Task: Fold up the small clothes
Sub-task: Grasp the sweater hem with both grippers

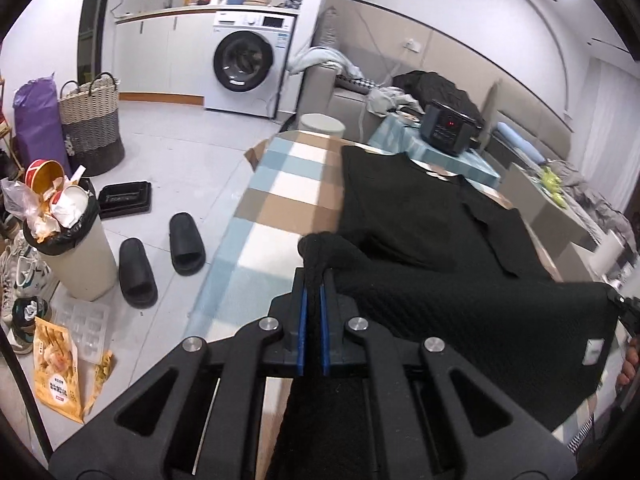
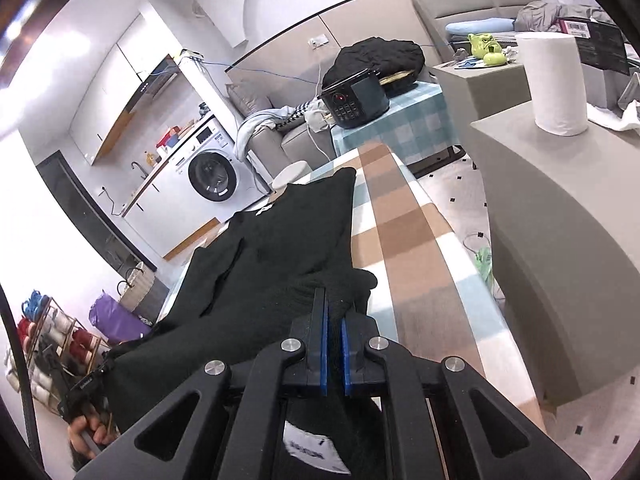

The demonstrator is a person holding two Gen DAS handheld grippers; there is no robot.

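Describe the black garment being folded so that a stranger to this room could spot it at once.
Find the checked tablecloth on the long table. The black garment lies along it, its near edge pinched by both grippers. Unlike the black jacket heaped behind the cooker, it lies mostly flat.

Your right gripper (image 2: 335, 308) is clamped on a bunched corner of the black garment (image 2: 280, 248), the blue pads (image 2: 324, 344) pinching the fabric. The cloth rises off the checked table (image 2: 404, 248) toward you; its far end lies flat. A white label (image 2: 312, 450) shows below the jaws. At lower left your other hand (image 2: 86, 434) grips the left gripper's handle at the garment's other corner. A paper roll (image 2: 554, 84) stands on the grey counter (image 2: 560, 216) at right.
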